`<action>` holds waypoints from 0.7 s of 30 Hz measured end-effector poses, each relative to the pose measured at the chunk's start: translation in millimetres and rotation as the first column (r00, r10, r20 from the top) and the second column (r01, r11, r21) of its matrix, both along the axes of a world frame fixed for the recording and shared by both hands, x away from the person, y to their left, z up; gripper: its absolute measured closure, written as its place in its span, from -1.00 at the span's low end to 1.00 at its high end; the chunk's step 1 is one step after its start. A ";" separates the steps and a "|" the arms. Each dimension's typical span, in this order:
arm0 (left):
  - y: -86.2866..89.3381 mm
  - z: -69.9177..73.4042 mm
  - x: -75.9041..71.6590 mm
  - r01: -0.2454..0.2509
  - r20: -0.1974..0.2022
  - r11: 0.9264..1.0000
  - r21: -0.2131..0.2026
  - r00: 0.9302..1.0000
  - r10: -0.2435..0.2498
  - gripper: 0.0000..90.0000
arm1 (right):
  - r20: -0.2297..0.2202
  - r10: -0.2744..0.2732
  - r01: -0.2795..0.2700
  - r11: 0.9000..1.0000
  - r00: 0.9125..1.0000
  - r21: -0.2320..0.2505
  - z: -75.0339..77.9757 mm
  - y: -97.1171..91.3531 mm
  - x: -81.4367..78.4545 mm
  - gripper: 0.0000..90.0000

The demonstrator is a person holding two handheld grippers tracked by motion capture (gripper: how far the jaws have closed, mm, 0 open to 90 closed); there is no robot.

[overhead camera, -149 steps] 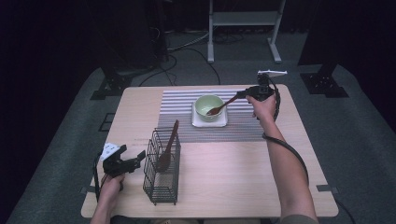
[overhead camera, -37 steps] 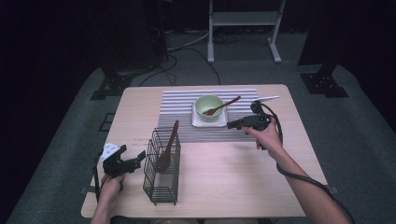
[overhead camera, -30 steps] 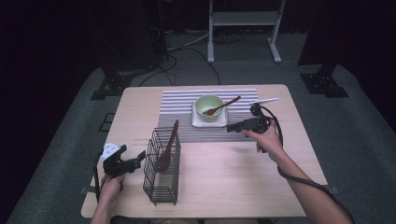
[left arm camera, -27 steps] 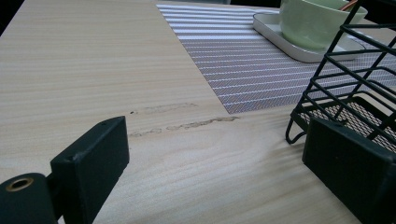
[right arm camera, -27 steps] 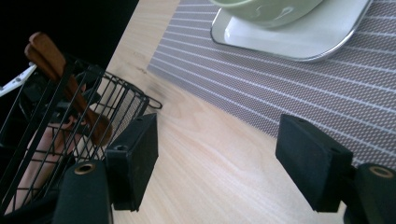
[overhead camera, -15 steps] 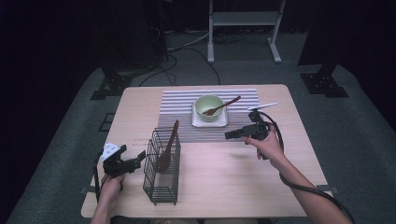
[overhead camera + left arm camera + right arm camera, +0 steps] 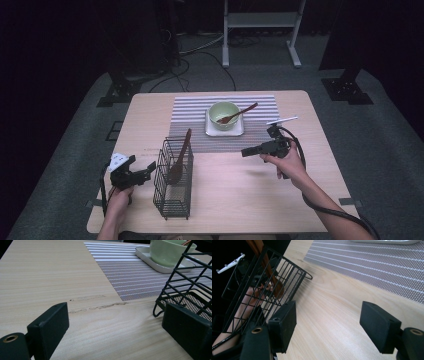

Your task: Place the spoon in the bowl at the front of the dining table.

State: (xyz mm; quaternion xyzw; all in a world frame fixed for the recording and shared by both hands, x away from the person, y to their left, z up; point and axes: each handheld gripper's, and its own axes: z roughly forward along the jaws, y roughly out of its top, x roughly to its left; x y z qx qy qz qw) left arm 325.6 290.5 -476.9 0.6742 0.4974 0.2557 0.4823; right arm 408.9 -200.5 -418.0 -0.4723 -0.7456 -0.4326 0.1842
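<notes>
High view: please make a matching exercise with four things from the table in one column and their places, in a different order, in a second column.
Things:
1. green bowl
2. wooden spoon
3. wire basket
4. striped mat

Places:
A. at the front left of the table
B. on the white tray
C. flat on the far half of the table
D. leaning in the bowl

Pairs: 1-B, 2-D, 3-A, 4-C
</notes>
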 end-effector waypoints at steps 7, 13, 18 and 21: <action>-0.1 0.0 0.0 0.000 0.000 1.000 0.002 1.000 0.000 -0.86 | -0.001 0.016 -0.016 1.000 1.000 0.008 -2.2 1.4 -8.6 -0.37; -0.1 0.0 0.0 0.000 0.000 1.000 0.002 1.000 0.000 -0.86 | -0.004 0.024 -0.024 1.000 1.000 0.012 -4.4 2.3 -15.1 -0.37; -0.2 0.0 0.0 0.000 0.000 1.000 0.003 1.000 0.000 -0.86 | -0.005 0.030 -0.030 0.999 1.000 0.012 -5.9 2.9 -19.5 -0.37; -0.5 -0.1 0.0 -0.002 0.001 1.000 0.002 1.000 0.002 -0.86 | 0.001 0.035 -0.035 0.999 0.999 0.016 -7.4 3.4 -21.9 -0.37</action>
